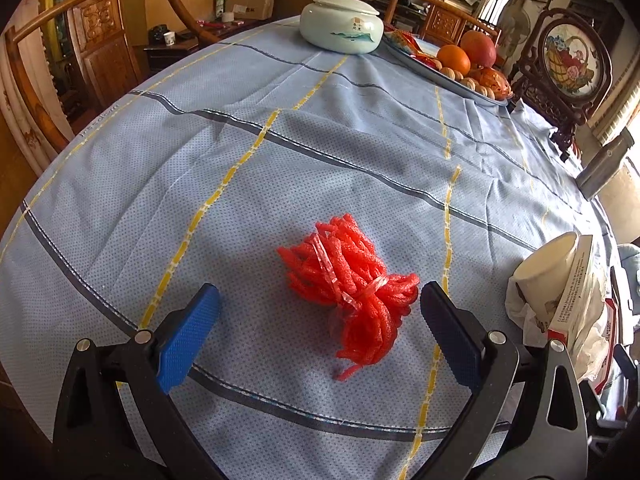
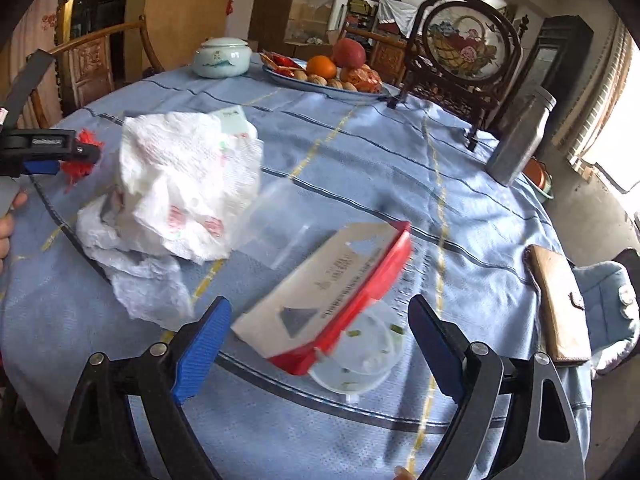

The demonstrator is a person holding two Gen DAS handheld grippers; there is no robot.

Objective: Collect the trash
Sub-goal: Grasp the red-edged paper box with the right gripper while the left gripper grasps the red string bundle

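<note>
A red foam net bundle (image 1: 352, 292) lies on the blue tablecloth (image 1: 280, 160), between the open fingers of my left gripper (image 1: 320, 300), untouched. In the right wrist view, my right gripper (image 2: 320, 316) is open around a white and red carton (image 2: 324, 300) lying over a paper cup (image 2: 360, 356). A crumpled white plastic bag (image 2: 184, 184) and a clear plastic piece (image 2: 276, 224) lie beyond. The left gripper (image 2: 60, 152) and red bundle (image 2: 82, 168) show at the far left. The cup (image 1: 544, 272), carton (image 1: 576, 292) and bag (image 1: 532, 316) also show at the right of the left wrist view.
A white lidded jar (image 1: 340, 26) and a fruit plate (image 1: 460, 68) stand at the far side. An ornate framed screen (image 2: 464, 44), a metal canister (image 2: 520, 136) and a brown wallet (image 2: 560, 300) are on the right. Wooden chairs (image 1: 92, 52) ring the table.
</note>
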